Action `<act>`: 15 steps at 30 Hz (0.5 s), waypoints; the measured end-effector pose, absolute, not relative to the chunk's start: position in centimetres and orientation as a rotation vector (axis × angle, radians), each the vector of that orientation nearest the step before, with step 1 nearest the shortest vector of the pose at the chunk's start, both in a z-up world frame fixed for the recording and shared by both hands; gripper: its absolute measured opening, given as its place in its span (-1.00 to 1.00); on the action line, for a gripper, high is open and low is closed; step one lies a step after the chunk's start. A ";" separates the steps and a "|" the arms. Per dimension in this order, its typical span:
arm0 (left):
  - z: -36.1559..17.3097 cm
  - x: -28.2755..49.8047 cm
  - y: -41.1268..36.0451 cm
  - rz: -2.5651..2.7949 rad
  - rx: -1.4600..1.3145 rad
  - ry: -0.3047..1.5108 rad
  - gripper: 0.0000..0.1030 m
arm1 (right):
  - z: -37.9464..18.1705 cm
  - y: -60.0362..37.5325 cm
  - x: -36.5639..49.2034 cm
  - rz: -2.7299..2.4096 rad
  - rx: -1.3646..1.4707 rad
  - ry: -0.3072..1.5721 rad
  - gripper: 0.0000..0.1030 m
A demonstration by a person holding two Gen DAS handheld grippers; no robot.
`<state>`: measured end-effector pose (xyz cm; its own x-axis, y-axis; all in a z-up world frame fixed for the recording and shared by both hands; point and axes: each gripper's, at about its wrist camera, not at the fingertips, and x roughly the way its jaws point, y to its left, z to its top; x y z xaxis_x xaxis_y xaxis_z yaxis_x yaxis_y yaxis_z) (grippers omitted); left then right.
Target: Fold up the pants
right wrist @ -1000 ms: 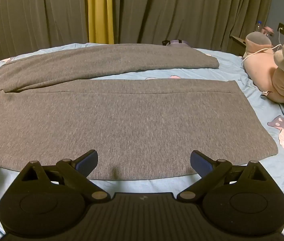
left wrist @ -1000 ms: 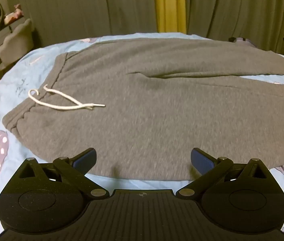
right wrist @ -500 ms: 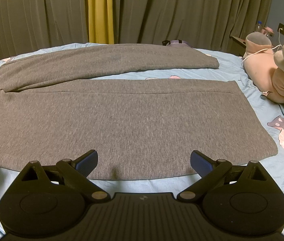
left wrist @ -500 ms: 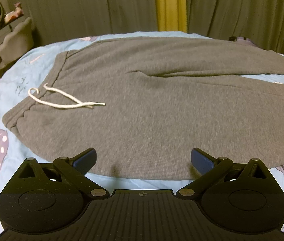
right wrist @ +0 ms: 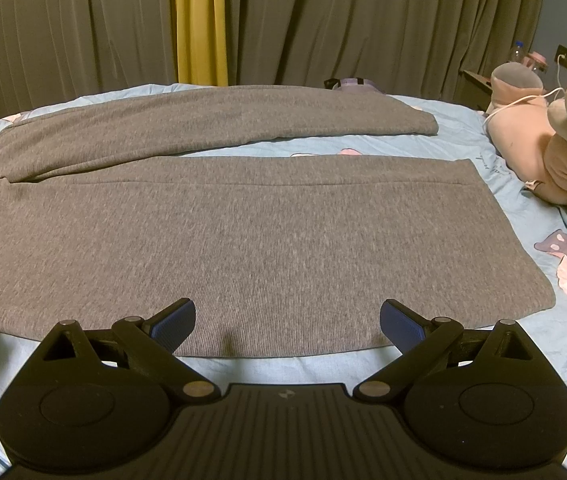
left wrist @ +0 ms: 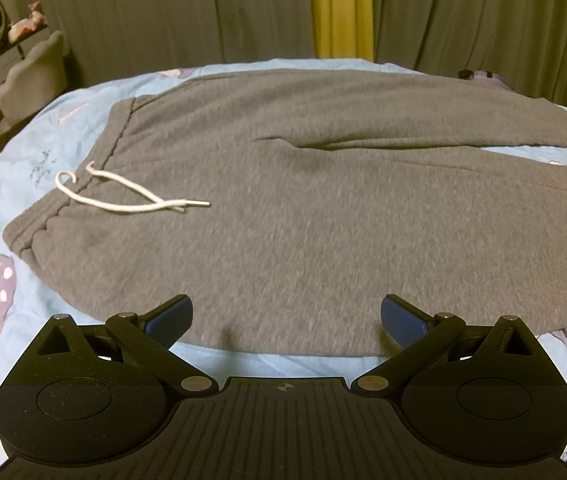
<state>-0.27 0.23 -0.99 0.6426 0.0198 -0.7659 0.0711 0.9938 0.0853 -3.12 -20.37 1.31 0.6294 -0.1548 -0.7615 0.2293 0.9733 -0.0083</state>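
Grey pants [left wrist: 323, 208] lie flat across the bed [left wrist: 43, 152], waistband toward its left edge. Left gripper [left wrist: 286, 316] and right gripper [right wrist: 287, 320], both spread wide and empty, hang above the pants' near edge.

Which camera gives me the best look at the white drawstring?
The left wrist view: the drawstring lies in full across the pants' waistband. The right wrist view shows only the legs; the drawstring is out of frame.
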 end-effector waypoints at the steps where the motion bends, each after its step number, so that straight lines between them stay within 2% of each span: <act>1: -1.0 -0.2 0.2 -0.029 0.111 0.875 1.00 | 1.3 -20.4 -3.1 -0.220 0.093 0.863 0.92; 15: -0.9 -0.1 0.2 -0.029 0.109 0.883 1.00 | 1.3 -20.4 -3.2 -0.219 0.094 0.864 0.92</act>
